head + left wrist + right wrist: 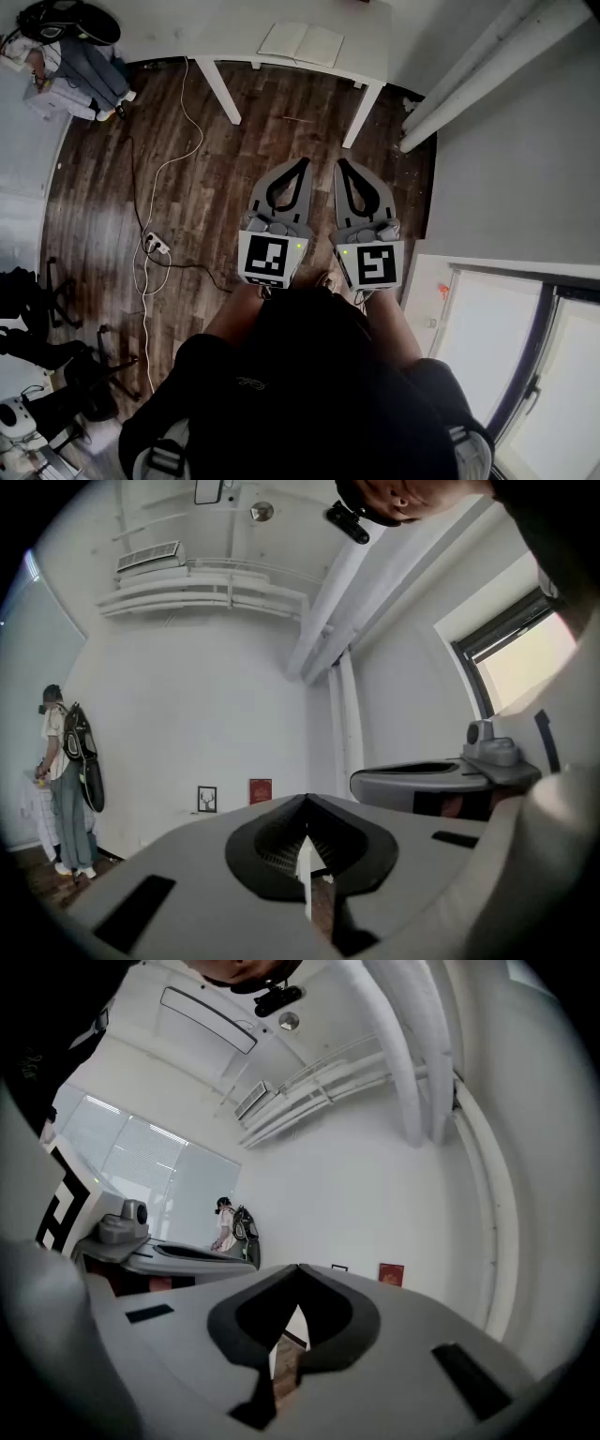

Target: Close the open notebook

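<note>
An open notebook (302, 43) with blank pages lies on the white table (366, 37) at the top of the head view, well ahead of both grippers. My left gripper (304, 161) and right gripper (339, 161) are held side by side, level, above the wooden floor in front of the person's body. Both have their jaws shut with nothing between them. In the left gripper view the left gripper (305, 799) has its tips meeting, pointed at a white wall. In the right gripper view the right gripper (298, 1267) is the same. The notebook shows in neither gripper view.
The white table's legs (223, 92) stand on dark wooden floor. A white cable and power strip (156, 246) run across the floor at left. A person with a backpack (66, 775) stands at far left. A white pipe (478, 75) and window (497, 347) are at right.
</note>
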Demonstrator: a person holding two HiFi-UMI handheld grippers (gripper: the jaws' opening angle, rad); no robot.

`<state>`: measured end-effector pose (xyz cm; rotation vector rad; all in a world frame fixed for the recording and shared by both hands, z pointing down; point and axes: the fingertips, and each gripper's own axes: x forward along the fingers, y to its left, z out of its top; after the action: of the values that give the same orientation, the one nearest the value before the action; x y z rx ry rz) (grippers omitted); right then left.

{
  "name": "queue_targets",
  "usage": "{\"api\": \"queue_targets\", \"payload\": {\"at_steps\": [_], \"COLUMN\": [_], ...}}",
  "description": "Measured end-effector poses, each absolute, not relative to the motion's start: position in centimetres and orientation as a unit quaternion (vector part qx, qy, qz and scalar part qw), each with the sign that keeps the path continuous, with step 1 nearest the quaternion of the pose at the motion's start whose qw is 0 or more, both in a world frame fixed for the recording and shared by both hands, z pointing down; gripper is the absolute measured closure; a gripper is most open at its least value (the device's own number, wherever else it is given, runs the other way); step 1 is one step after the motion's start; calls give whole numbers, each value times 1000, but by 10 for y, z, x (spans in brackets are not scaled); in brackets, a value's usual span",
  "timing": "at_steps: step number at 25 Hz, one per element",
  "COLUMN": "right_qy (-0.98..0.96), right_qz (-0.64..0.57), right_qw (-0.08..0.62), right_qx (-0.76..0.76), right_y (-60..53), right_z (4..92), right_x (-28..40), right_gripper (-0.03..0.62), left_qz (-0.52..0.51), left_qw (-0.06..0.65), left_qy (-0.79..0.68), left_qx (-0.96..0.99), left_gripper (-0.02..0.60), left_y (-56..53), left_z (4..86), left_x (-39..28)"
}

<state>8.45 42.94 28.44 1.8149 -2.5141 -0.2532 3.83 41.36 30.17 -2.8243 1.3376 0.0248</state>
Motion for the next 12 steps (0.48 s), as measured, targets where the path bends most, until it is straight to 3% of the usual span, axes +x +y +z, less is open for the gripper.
{"api": "queue_targets", "payload": {"at_steps": [12], "right_qy": [-865], "right_qz": [-56], "right_qw": [6], "right_qx": [498], "right_y": [410], "right_z": [309], "right_x": [-13], "right_gripper": [571], "left_qz": [-14], "left_qw": [-7], "left_qy": [505], "left_qx": [-863], "left_gripper": [578], "left_y": [404], "left_z": [325], "left_x": [-52]}}
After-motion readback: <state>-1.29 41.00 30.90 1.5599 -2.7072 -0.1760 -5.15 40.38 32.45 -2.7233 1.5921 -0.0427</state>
